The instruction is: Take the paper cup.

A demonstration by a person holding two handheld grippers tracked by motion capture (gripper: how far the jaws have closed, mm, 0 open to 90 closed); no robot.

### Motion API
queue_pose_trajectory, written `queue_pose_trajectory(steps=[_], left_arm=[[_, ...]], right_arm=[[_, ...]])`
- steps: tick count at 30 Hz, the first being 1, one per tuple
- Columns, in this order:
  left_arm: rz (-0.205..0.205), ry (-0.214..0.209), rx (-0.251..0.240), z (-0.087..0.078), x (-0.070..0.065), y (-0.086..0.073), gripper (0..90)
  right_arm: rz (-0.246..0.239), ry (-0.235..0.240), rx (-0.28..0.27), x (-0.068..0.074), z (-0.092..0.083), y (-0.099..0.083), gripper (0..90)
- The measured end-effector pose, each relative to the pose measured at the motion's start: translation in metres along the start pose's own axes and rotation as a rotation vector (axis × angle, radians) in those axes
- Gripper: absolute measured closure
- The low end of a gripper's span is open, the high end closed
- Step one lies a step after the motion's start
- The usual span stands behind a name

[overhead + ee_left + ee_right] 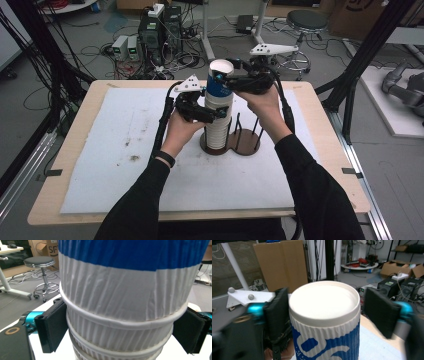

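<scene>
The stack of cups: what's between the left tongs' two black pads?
The white ribbed cup stack itself, just under the blue-banded top cup, in the left gripper view.

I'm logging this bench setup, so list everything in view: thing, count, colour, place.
top cup: one, white with blue print, on the stack, between the right gripper's jaws
cup stack: one, white ribbed, in the holder
holder: one, dark brown with thin rods, mid-table
mat: one, white, stained, covering the table
table: one, light wood
stool: one, black seat, floor behind
left gripper: black, jaws either side of the stack
right gripper: black, at the top cup
</scene>
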State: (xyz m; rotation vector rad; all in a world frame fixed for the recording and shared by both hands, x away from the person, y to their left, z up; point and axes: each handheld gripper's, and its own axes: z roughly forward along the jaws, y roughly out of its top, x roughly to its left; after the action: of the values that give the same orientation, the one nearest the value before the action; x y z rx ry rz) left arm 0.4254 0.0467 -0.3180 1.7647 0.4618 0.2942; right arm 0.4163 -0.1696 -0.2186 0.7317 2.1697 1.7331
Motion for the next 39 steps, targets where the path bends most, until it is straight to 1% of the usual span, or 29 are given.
queue_pose_trajectory(steps=[1,6,11,13,20,21,22,27,30,32,33,35,39], left_arm=[[-0.001,0.000,0.000,0.000,0.000,0.000,11.4],[0.001,0.000,0.000,0.000,0.000,0.000,11.4],[0.003,-0.001,-0.002,0.000,0.000,0.000,11.4],[0.005,0.001,-0.001,0.000,0.000,0.000,11.4],[0.002,0.003,-0.005,0.001,-0.001,0.000,11.4],[0.002,0.003,-0.005,0.001,-0.001,0.000,11.4],[0.000,0.003,-0.007,0.001,-0.001,0.000,11.4],[0.003,0.001,-0.004,0.001,0.000,0.000,11.4],[0.001,0.000,-0.006,0.001,0.000,0.000,11.4],[0.001,0.001,-0.007,0.001,0.000,0.000,11.4],[0.001,0.001,-0.007,0.001,0.000,0.000,11.5],[0.001,0.002,-0.006,0.001,-0.001,0.000,11.4],[0.001,0.001,-0.006,0.001,0.000,0.000,11.4]], right_arm=[[0.006,0.006,-0.002,-0.001,0.000,0.000,29.3],[-0.007,0.007,0.001,0.001,0.000,0.001,30.5],[-0.002,0.012,-0.015,0.000,-0.003,0.002,30.7],[-0.006,0.013,-0.022,0.002,-0.005,0.005,30.8],[-0.023,0.017,-0.076,0.007,-0.013,0.019,30.8],[-0.023,0.017,-0.076,0.007,-0.013,0.019,30.8],[-0.026,0.023,-0.094,0.009,-0.017,0.023,30.8],[-0.033,0.033,-0.128,0.010,-0.024,0.033,30.8],[-0.038,0.040,-0.157,0.014,-0.031,0.040,30.8],[-0.032,0.062,-0.173,0.015,-0.035,0.044,30.8],[-0.034,0.066,-0.180,0.016,-0.036,0.046,30.8],[-0.052,0.064,-0.182,0.019,-0.039,0.049,30.9],[-0.067,0.062,-0.183,0.023,-0.044,0.052,30.9]])
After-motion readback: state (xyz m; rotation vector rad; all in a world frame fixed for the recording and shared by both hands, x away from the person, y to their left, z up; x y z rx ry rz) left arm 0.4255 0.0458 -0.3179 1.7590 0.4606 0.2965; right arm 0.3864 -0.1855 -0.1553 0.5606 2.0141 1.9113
